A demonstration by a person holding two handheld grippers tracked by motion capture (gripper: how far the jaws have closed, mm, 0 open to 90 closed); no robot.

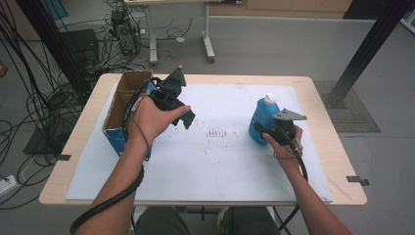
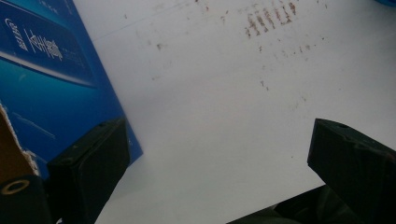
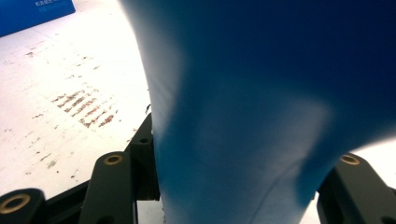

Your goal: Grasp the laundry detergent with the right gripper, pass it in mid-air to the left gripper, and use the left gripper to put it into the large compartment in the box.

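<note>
Closest to the lens in the right gripper view, the blue bottle (image 3: 261, 116) sits clamped between the two black jaws, so the right gripper (image 1: 274, 131) is closed on it. From the high view, that bottle (image 1: 263, 120) stands upright with its white cap (image 1: 270, 98) on top, on the white mat (image 1: 220, 166) toward the table's right. Over to the left, the left gripper (image 1: 182, 113) hangs with jaws spread and nothing between them, just beside the open blue carton (image 1: 122, 105)
</note>
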